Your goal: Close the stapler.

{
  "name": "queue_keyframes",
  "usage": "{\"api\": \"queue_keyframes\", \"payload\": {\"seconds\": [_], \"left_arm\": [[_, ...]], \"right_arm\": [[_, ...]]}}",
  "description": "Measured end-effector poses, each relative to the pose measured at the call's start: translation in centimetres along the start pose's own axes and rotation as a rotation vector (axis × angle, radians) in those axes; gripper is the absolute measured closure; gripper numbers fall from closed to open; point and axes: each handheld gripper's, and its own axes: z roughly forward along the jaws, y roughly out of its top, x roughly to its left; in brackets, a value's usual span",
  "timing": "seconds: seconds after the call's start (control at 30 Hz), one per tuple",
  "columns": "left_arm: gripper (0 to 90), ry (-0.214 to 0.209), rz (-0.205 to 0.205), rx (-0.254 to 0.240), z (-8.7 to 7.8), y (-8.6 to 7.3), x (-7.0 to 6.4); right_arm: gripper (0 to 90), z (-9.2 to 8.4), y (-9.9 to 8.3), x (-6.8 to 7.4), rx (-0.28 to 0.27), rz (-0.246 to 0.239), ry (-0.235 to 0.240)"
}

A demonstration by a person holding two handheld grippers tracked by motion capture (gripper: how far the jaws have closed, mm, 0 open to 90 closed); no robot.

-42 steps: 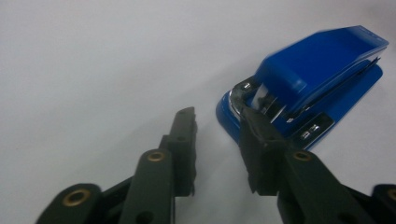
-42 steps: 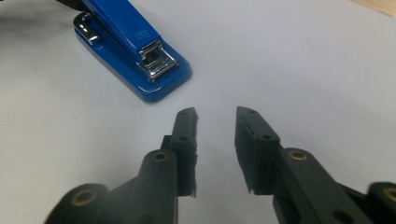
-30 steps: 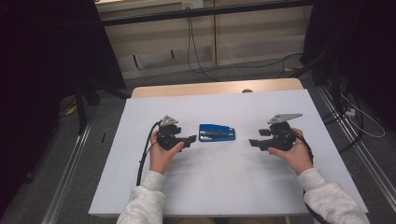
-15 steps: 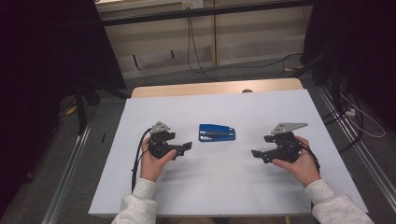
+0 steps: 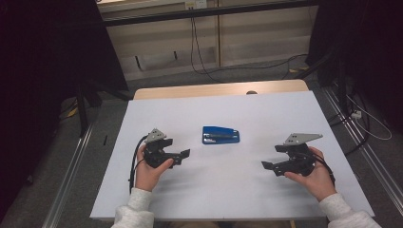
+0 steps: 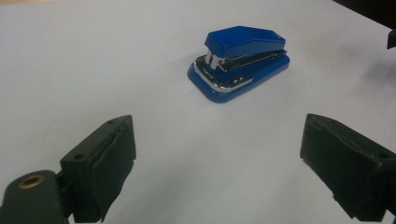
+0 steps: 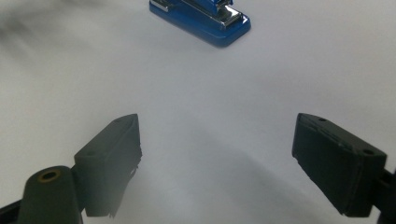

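Drawing back from the blue stapler [image 5: 220, 135] — both hand-held grippers, left [image 5: 183, 156] and right [image 5: 267, 166], jaws spread.

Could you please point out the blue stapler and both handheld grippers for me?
Small blue metal-trimmed stapler [image 6: 239, 63]: left gripper view, its side.
Black left gripper [image 5: 184, 156]: high view, between its jaw tips.
Black right gripper [image 5: 272, 168]: high view, between its jaw tips.
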Motion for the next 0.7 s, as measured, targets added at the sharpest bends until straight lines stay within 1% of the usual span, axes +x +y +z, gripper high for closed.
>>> {"api": "queue_keyframes", "payload": {"seconds": [0.07,0.23,0.33,0.4,0.5,0.57,0.63,0.7], "left_arm": [[10.2,-0.005,0.001,0.014,-0.2,-0.2,0.0],[9.9,-0.004,0.008,0.0,-1.0,-0.7,0.0],[9.6,0.007,0.013,-0.002,-1.4,-0.9,0.1],[9.6,0.004,0.013,-0.001,-1.7,-1.1,0.1],[9.0,0.012,0.024,0.002,-2.2,-1.4,0.0],[8.8,0.005,0.029,-0.009,-2.6,-1.6,0.0],[8.7,0.008,0.035,-0.007,-3.0,-1.9,0.0],[8.7,0.009,0.03,-0.007,-3.4,-2.2,0.1]], "right_arm": [[14.9,-0.1,-0.1,0.1,0.006,-0.01,-0.007],[14.8,-0.4,-0.4,0.3,0.007,-0.015,-0.011],[14.3,-0.5,-0.6,0.3,0.013,-0.017,-0.011],[14.3,-0.6,-0.6,0.4,0.012,-0.018,-0.009],[14.3,-0.7,-0.7,0.4,0.007,-0.021,-0.013],[14.3,-0.9,-0.7,0.5,0.004,-0.02,-0.015],[14.2,-1.0,-0.7,0.5,0.003,-0.019,-0.011],[14.2,-1.0,-0.8,0.6,0.004,-0.021,-0.008]]}}
